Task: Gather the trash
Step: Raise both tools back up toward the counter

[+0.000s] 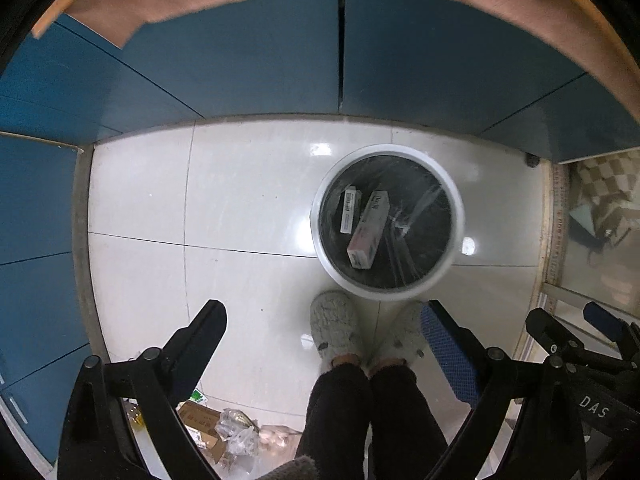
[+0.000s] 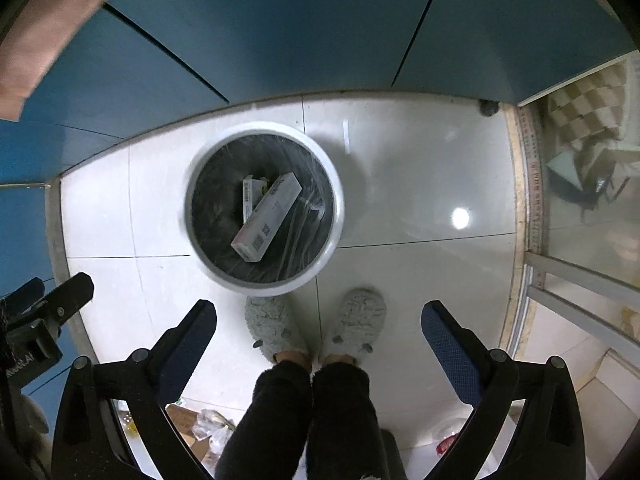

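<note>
A white round bin (image 1: 326,248) with a dark liner stands on the tiled floor; it also shows in the right wrist view (image 2: 338,216). Inside lie a long white carton (image 1: 368,230) (image 2: 268,216) and a smaller box (image 1: 350,210) (image 2: 249,196). My left gripper (image 1: 324,322) is open and empty, held high above the floor, left of the bin. My right gripper (image 2: 320,320) is open and empty, above the floor just right of the bin. Loose trash (image 1: 224,430) lies on the floor behind the left fingers, also low in the right wrist view (image 2: 200,428).
The person's feet in grey slippers (image 1: 334,330) (image 2: 360,320) stand just before the bin. Blue cabinet fronts (image 1: 240,60) (image 2: 280,32) wall the far and left sides. A glass door with a metal track (image 2: 532,208) is to the right. A red wrapper (image 2: 446,446) lies by the right finger.
</note>
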Demonstrator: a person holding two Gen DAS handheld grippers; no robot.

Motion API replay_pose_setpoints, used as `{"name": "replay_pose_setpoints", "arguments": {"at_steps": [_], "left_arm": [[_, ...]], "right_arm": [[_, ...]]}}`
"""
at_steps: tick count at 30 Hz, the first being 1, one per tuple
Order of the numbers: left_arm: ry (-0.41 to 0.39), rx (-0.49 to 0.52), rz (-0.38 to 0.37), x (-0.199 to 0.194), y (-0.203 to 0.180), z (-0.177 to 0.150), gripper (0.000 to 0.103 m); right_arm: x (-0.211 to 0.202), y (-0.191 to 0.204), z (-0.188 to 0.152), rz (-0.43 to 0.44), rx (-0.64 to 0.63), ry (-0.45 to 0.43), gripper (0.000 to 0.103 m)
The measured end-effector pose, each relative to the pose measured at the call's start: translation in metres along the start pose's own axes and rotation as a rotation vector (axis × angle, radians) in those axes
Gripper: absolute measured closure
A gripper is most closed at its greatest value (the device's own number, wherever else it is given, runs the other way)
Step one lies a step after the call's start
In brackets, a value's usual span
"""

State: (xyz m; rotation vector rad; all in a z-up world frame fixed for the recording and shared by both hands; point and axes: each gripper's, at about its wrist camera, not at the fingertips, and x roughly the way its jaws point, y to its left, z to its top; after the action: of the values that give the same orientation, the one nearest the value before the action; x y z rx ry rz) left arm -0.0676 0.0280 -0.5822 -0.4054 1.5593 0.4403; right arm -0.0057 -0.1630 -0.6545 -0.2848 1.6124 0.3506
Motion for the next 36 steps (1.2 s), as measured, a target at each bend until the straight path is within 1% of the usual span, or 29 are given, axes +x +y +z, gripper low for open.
{"name": "replay_pose_setpoints", "arguments": {"at_steps": [5, 8, 13, 16, 18, 20, 21, 22, 23, 25, 26, 28, 30, 31, 33, 35, 36], "left_arm": [[-0.028, 0.012, -0.028, -0.060, 0.001, -0.018, 0.004], [-0.046, 0.018, -0.040, -0.098, 0.005, -0.030, 0.004], [-0.073, 0.029, -0.064, -0.157, 0.009, -0.048, 0.004], [-0.101, 0.034, -0.074, -0.190, 0.016, -0.057, 0.004], [-0.116, 0.038, -0.094, -0.212, 0.022, -0.061, 0.004], [-0.149, 0.032, -0.107, -0.232, 0.026, -0.062, 0.004], [-0.165, 0.029, -0.116, -0.241, 0.027, -0.060, 0.002], [-0.190, 0.027, -0.127, -0.252, 0.028, -0.056, 0.000], [-0.216, 0.024, -0.130, -0.262, 0.028, -0.052, 0.000], [-0.281, 0.025, -0.119, -0.286, 0.027, -0.034, 0.000], [-0.304, 0.027, -0.113, -0.295, 0.025, -0.029, 0.000], [-0.377, 0.037, -0.075, -0.323, 0.018, -0.002, 0.000], [-0.431, 0.048, -0.035, -0.347, 0.007, 0.022, 0.000], [-0.464, 0.053, 0.000, -0.361, 0.001, 0.037, 0.000], [-0.535, 0.045, 0.097, -0.385, -0.018, 0.076, 0.000], [-0.583, 0.028, 0.155, -0.403, -0.030, 0.106, 0.000], [-0.603, 0.012, 0.185, -0.409, -0.044, 0.131, 0.000]], "right_arm": [[-0.075, 0.002, -0.020, -0.010, -0.015, -0.056, 0.000], [-0.131, 0.003, -0.033, -0.018, -0.022, -0.088, 0.000], [-0.209, 0.008, -0.057, -0.018, -0.025, -0.124, 0.000], [-0.255, 0.010, -0.076, -0.008, -0.021, -0.134, 0.000], [-0.279, 0.013, -0.085, 0.000, -0.022, -0.139, 0.000], [-0.305, 0.016, -0.093, 0.018, -0.019, -0.147, 0.000], [-0.313, 0.017, -0.096, 0.029, -0.015, -0.153, 0.000], [-0.323, 0.018, -0.097, 0.045, -0.010, -0.162, 0.000], [-0.339, 0.018, -0.095, 0.067, -0.002, -0.182, 0.000], [-0.355, 0.019, -0.089, 0.099, 0.018, -0.213, 0.000], [-0.370, 0.017, -0.081, 0.121, 0.032, -0.237, 0.000], [-0.383, 0.016, -0.066, 0.153, 0.057, -0.260, 0.000], [-0.406, 0.008, -0.043, 0.185, 0.070, -0.291, 0.000], [-0.420, 0.003, -0.028, 0.184, 0.066, -0.313, 0.000], [-0.439, -0.009, -0.003, 0.163, 0.055, -0.345, 0.000], [-0.459, -0.023, 0.035, 0.109, 0.017, -0.365, 0.000], [-0.469, -0.035, 0.060, 0.076, 0.000, -0.379, 0.000]]}}
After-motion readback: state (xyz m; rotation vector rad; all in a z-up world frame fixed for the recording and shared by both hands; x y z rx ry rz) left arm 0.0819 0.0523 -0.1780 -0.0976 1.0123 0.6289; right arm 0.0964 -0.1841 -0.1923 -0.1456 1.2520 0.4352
